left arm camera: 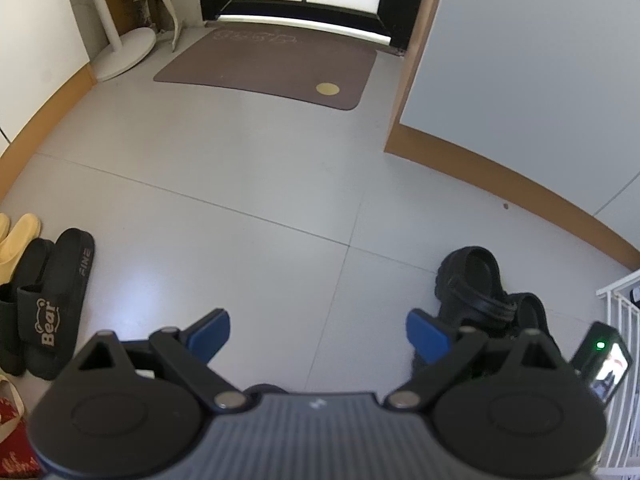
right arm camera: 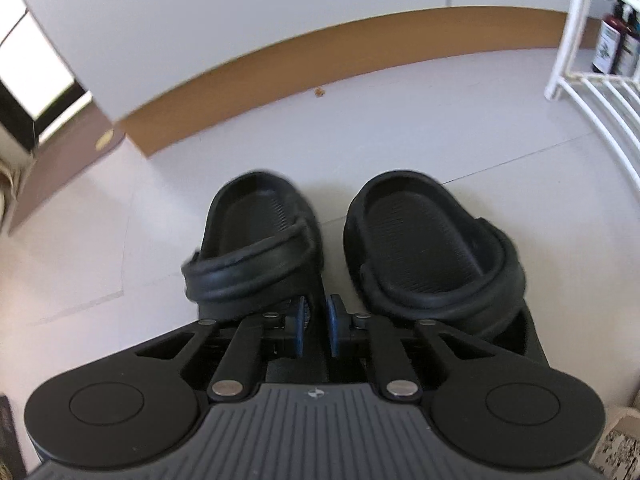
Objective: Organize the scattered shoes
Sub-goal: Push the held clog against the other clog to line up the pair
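**Right gripper clamped on the left clog; left gripper spread over bare floor**

We see the right gripper (right arm camera: 318, 322) with its blue pads drawn close together, pinching the inner side wall of the left black clog (right arm camera: 260, 236). The right black clog (right arm camera: 432, 248) sits just beside it, with a narrow gap between the two. Both clogs lie on the grey tiled floor (right arm camera: 400, 128), near the brown baseboard (right arm camera: 304, 60). A white rack (right arm camera: 592, 80) stands to the right.

We see the left gripper (left arm camera: 318, 334) with fingers spread wide and nothing between them. The black slides (left arm camera: 52, 308) printed "Bear" lie at the far left, touching the yellow slippers (left arm camera: 16, 240). A brown doormat (left arm camera: 272, 68) lies by the door.
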{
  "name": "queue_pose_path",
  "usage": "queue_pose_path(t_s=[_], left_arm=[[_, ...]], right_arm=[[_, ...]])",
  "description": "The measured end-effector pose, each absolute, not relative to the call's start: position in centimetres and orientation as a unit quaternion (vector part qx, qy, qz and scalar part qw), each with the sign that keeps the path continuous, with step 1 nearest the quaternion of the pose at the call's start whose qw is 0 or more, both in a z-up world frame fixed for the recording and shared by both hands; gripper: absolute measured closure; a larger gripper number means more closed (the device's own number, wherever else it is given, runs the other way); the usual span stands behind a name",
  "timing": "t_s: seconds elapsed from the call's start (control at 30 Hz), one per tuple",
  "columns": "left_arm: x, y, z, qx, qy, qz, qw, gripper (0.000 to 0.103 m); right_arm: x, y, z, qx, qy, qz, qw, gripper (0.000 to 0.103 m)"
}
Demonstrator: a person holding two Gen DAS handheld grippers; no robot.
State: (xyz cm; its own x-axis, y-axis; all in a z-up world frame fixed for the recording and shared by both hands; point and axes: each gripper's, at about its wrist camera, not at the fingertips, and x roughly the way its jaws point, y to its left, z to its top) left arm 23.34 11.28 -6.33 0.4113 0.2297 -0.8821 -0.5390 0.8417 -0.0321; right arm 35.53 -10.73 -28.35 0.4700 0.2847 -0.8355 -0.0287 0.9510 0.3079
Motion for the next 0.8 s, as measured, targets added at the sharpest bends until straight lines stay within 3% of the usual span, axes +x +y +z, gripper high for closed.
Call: queue_pose_path(t_s=[0.07,0.13,0.23,0.67,0.8], left_arm=[[23.5,11.3,-6.5,-0.158,0.492,0.232,0.824,0.007],[23.5,11.4,-6.5,-0.159,0.492,0.233,0.824,0.007],[23.5,11.5,-6.5,-0.164,0.49,0.235,0.823,0.007],[23.5,11.9,-6.7,-0.167,0.491,0.234,0.822,0.007],[23.3,11.8,-6.6,-0.167,0.493,0.233,0.822,0.007]], right_arm=[[35.0,-11.0,-27.9,0.127,0.494,0.098,0.854,0.071],[34.3,-11.1,-27.5,0.137,0.485,0.107,0.857,0.042],[32.9,-10.4,-26.7,0.125,0.459,0.146,0.867,0.015],[32.9,-8.0,-28.8,0.034,0.482,0.162,0.861,0.012],[33.1,-8.0,-29.7,0.026,0.489,0.155,0.858,0.019]])
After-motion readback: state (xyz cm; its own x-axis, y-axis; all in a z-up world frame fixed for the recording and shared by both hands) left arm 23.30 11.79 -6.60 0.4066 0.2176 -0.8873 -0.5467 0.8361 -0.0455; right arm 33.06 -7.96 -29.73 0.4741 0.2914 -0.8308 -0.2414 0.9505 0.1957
